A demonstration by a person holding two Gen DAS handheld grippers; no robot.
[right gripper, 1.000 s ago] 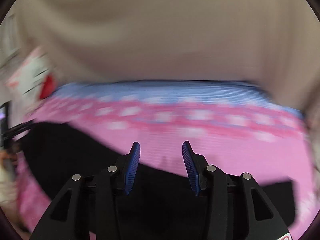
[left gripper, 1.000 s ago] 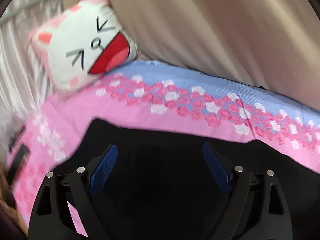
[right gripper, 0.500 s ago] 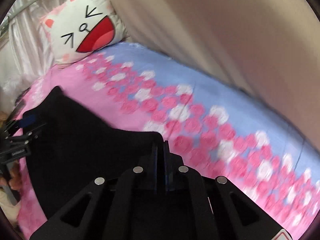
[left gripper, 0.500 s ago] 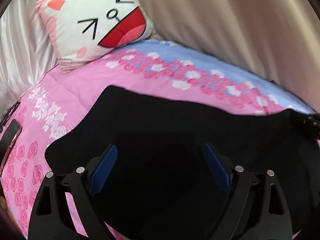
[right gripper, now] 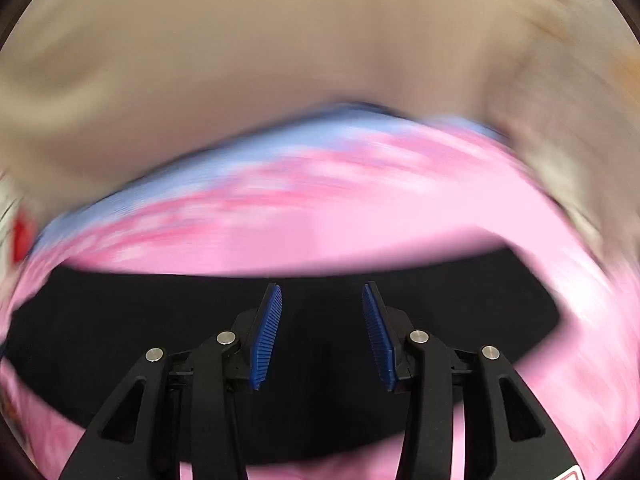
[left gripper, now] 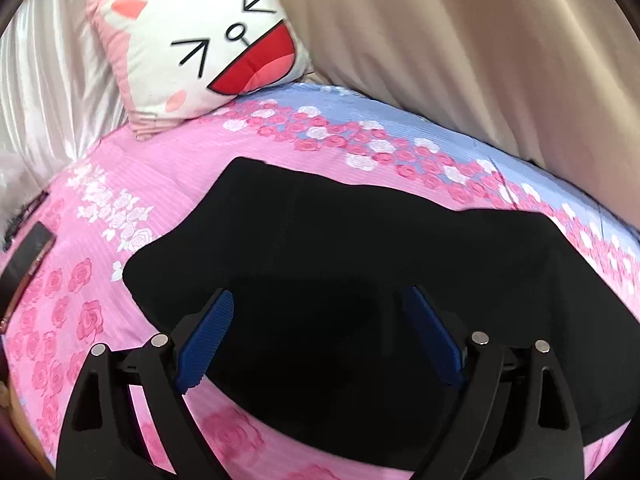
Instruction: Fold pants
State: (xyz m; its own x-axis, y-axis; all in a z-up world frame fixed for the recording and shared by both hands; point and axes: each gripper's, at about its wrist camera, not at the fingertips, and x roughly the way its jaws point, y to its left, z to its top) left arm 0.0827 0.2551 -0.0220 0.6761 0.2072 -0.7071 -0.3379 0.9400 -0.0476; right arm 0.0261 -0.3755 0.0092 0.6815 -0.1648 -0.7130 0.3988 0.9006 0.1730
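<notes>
I am looking down along my left gripper (left gripper: 316, 300) and its jaws are standing wide apart, with nothing pinched between the blue pads (left gripper: 206, 336). Below and ahead of them the black pants (left gripper: 360, 248) are lying spread on the pink flowered bedspread (left gripper: 168, 168), filling most of the lower half of this view, with one rounded end toward the left. A cat-face pillow (left gripper: 200, 52) is leaning at the head of the bed, well apart from the pants, and a beige curtain (left gripper: 460, 40) is hanging along the far side. A dark flat phone-like thing (left gripper: 28, 256) is lying near the left edge of the bedspread.

In the right wrist view everything is smeared with blur. My right gripper (right gripper: 322, 300) is showing a clear gap between its pads; the jaws have just been opening, and nothing is caught between them. The pants (right gripper: 160, 320) are lying as a dark band beneath them.
</notes>
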